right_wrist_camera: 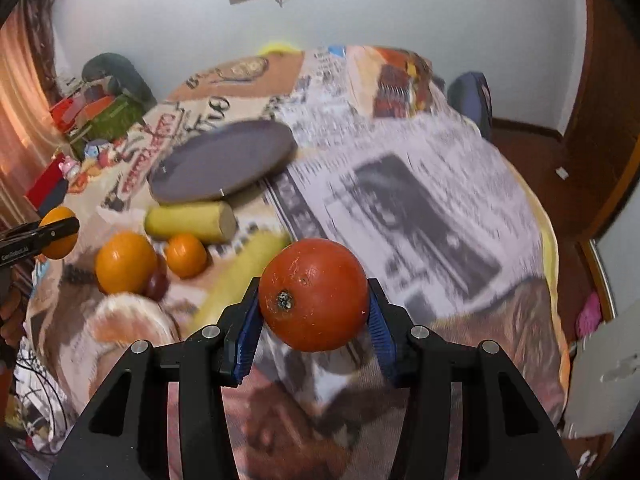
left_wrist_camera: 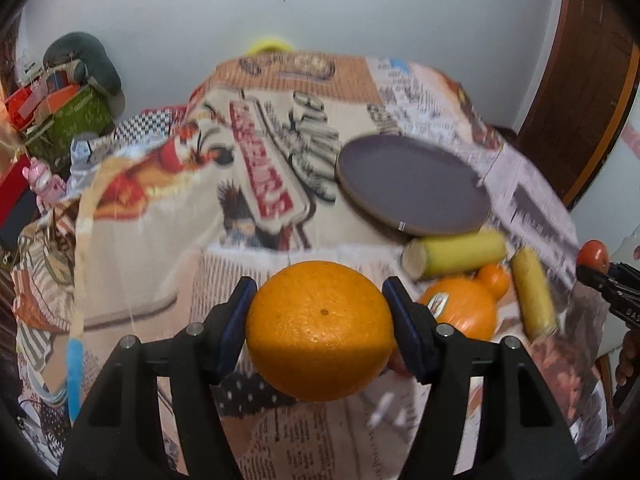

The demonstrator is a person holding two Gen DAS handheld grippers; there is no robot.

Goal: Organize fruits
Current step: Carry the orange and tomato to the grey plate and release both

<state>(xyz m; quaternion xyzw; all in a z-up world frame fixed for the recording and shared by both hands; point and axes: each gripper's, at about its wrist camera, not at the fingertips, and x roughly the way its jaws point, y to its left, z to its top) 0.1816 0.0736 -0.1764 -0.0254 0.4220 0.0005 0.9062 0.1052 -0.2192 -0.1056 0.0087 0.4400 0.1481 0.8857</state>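
Note:
In the left wrist view my left gripper (left_wrist_camera: 320, 300) is shut on a large orange (left_wrist_camera: 320, 344), held above the cloth. In the right wrist view my right gripper (right_wrist_camera: 314, 292) is shut on a round red fruit (right_wrist_camera: 316, 308), also off the table. A dark grey plate (left_wrist_camera: 412, 184) (right_wrist_camera: 224, 160) lies bare further back. In front of it lie two yellow banana pieces (right_wrist_camera: 190, 220) (right_wrist_camera: 240, 276), an orange (right_wrist_camera: 126, 262), a small orange (right_wrist_camera: 186, 255) and a small dark red fruit (right_wrist_camera: 157, 282). Each gripper shows at the edge of the other's view (left_wrist_camera: 596, 268) (right_wrist_camera: 60, 232).
A round table with a printed newspaper-pattern cloth (right_wrist_camera: 420, 208) carries everything. Boxes and clutter (left_wrist_camera: 60, 112) stand beyond its left edge and a blue chair (right_wrist_camera: 472, 100) at the far right. A wooden door (left_wrist_camera: 580, 100) and a white wall lie behind.

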